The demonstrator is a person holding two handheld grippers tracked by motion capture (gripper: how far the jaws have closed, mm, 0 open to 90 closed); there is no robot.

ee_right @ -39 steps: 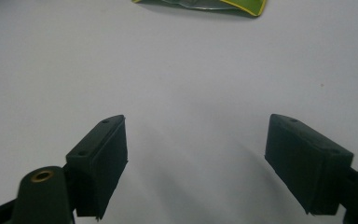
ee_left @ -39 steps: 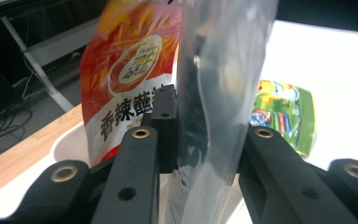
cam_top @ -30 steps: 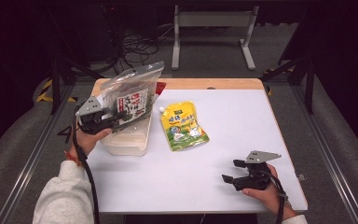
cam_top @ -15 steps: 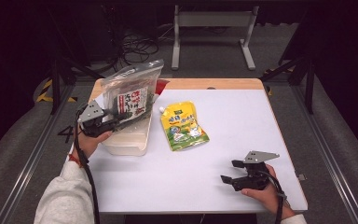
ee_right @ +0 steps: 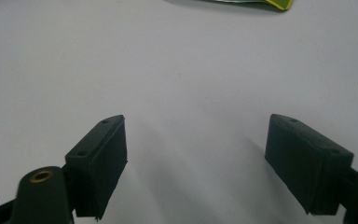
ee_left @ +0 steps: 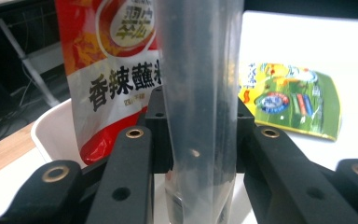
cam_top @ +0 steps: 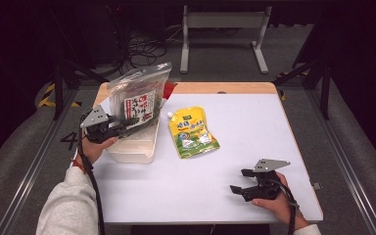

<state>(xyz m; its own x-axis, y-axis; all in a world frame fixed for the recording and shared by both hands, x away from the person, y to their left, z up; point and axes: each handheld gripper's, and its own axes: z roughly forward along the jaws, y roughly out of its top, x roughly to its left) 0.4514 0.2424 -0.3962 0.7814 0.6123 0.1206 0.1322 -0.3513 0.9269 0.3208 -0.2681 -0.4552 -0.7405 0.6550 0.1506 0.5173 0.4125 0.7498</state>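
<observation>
My left gripper [cam_top: 123,127] is shut on a tall clear plastic bag [cam_top: 139,95] with a red-and-white label, holding it upright over a white tub [cam_top: 132,149] at the table's left. In the left gripper view the pads press both sides of the clear bag [ee_left: 198,93]. The jaws have just been closing on it. A red printed pouch [ee_left: 112,70] stands in the tub [ee_left: 51,133] behind it. A green and yellow spouted pouch [cam_top: 192,132] lies flat mid-table. My right gripper [cam_top: 238,180] rests open near the front right edge, with nothing between its jaws [ee_right: 196,168].
The white table top [cam_top: 254,122] has a wooden strip along its far edge. Dark floor, cables and a metal stand lie beyond the table. A corner of the green pouch [ee_right: 261,3] peeks in at the top of the right gripper view.
My left hand has sunk slightly with the clear bag in its jaws. The right gripper has not moved.
</observation>
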